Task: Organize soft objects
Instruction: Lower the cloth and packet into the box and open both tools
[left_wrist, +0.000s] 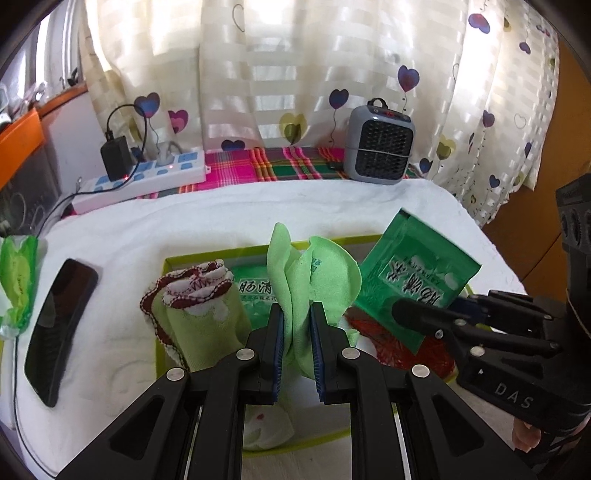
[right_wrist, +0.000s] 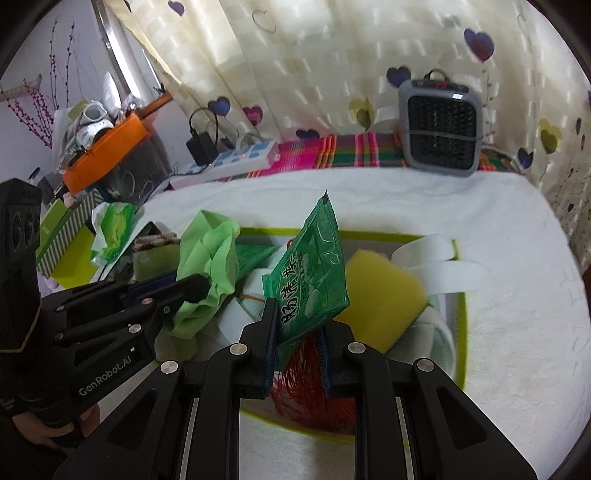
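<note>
My left gripper (left_wrist: 297, 314) is shut on a light green cloth (left_wrist: 314, 273) and holds it up over the lime-rimmed tray (left_wrist: 207, 256). The cloth also shows in the right wrist view (right_wrist: 207, 258). My right gripper (right_wrist: 297, 321) is shut on a green tea packet (right_wrist: 310, 280), raised above the tray rim (right_wrist: 460, 317); the packet shows in the left wrist view (left_wrist: 413, 280). In the tray lie a green sock with red trim (left_wrist: 192, 306), a second green packet (left_wrist: 255, 291), a yellow sponge (right_wrist: 380, 299), red tassels (right_wrist: 314, 380) and white straps (right_wrist: 439, 258).
A black phone (left_wrist: 59, 328) and a green tissue pack (left_wrist: 16, 273) lie left of the tray on the white towel (left_wrist: 258, 206). A grey heater (left_wrist: 380, 146) and a power strip (left_wrist: 147, 177) stand at the back by the curtain. An orange box (right_wrist: 107, 151) is at the far left.
</note>
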